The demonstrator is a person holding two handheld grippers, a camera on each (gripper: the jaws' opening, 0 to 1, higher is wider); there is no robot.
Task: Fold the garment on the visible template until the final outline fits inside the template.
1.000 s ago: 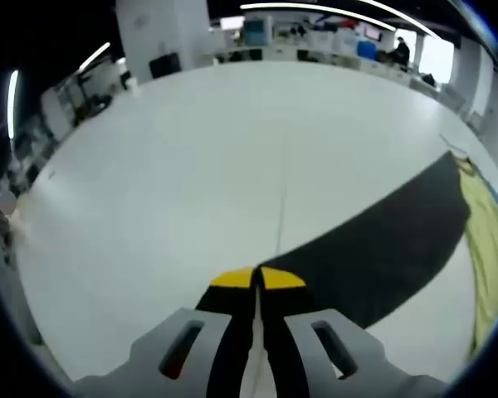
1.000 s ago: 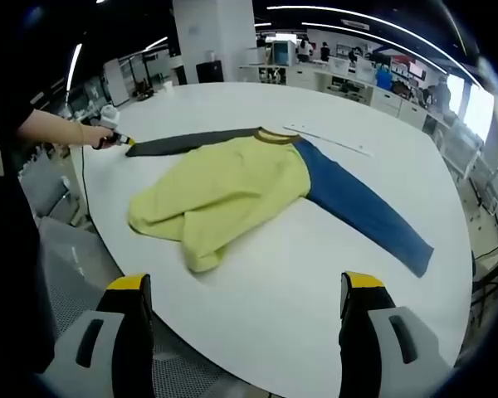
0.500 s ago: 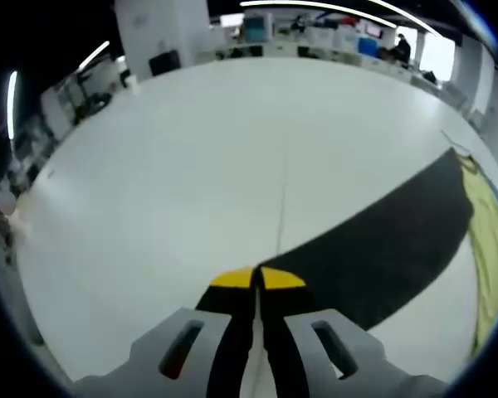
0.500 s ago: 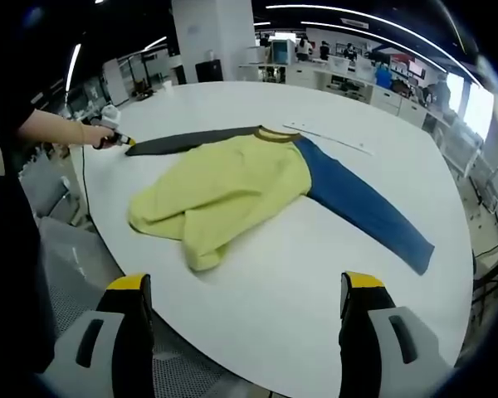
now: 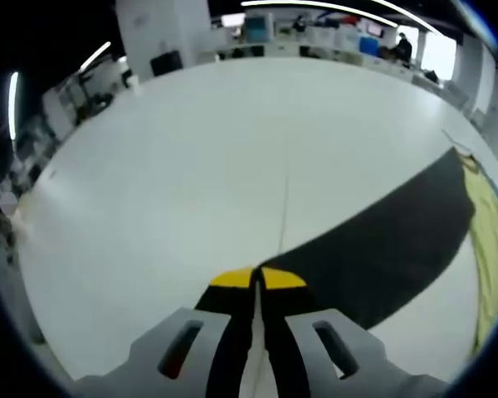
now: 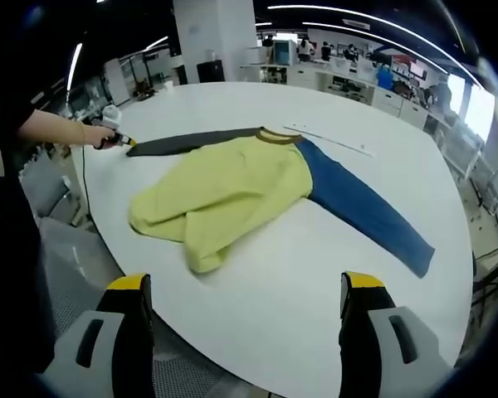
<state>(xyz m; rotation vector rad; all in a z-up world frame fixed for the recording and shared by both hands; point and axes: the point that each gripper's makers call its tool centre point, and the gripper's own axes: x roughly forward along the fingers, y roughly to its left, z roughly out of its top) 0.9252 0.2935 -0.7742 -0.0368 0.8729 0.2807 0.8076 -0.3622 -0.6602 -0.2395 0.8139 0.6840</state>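
early stage: left gripper [image 5: 257, 280] fingers clamped on dark sleeve [image 5: 382, 240] (spread out); right gripper [image 6: 245, 298] fingers apart; garment [image 6: 232, 191] unfolded.

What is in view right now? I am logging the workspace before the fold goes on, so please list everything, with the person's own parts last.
Long-sleeved garment with yellow body: one, spread on the table, hem rumpled.
Dark grey sleeve: one, stretched toward the left gripper.
Blue sleeve: one, lying flat, stretched the opposite way.
White round table: one, under the garment.
Thin line on the table: one, beyond the collar.
Left gripper: one, yellow-tipped, shut on the dark grey sleeve's cuff.
Right gripper: one, yellow-tipped, open, near the table edge.
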